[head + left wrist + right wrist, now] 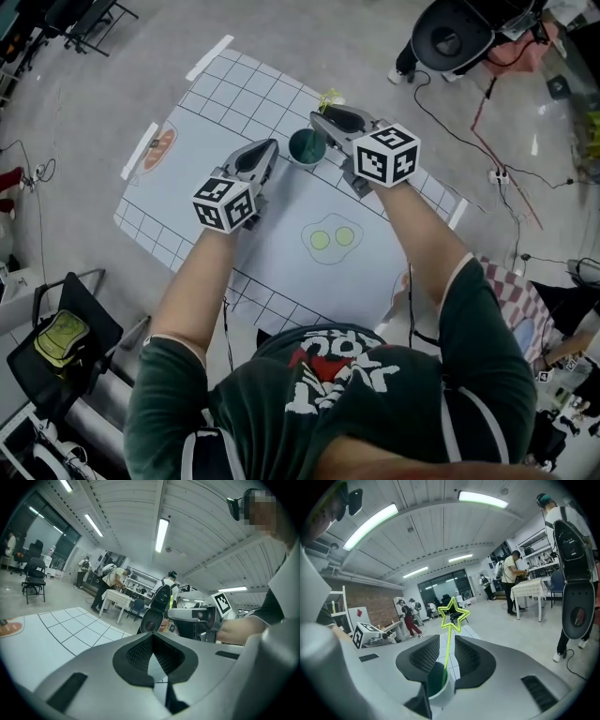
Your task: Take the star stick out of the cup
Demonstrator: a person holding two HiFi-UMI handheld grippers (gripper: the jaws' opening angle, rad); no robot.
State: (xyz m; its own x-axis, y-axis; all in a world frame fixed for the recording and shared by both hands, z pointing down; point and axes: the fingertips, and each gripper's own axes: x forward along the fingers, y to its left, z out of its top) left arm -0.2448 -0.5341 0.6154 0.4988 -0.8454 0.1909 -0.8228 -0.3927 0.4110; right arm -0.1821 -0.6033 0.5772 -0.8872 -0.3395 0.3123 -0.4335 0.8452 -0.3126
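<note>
Placement is explained by the step in hand. The right hand-held gripper (447, 638) is held over the cup (441, 689), its jaws apart and set one on either side of the star stick (448, 643), so that the thin shaft can be pinched above the rim and drawn upward. No pad is seen pressing on the shaft and a gap shows on each side, so the grip is judged not yet made.

The left hand-held gripper (270, 146) is kept just beside the cup, opposite the right one, with its jaws closed together on nothing. It is probably parked there to steady the cup should it tip.

The cup stands upright on a gridded mat (281, 234) laid on the floor, directly below the right hand-held gripper's jaws. The star stick is still in the cup, leaning slightly, its lower end hidden against the green inside. It is seen as a thin yellow-green rod topped by an open star outline, which rises beyond the jaw tips. A light, slender thing is suggested, easily bent or let slip if squeezed off-centre.
</note>
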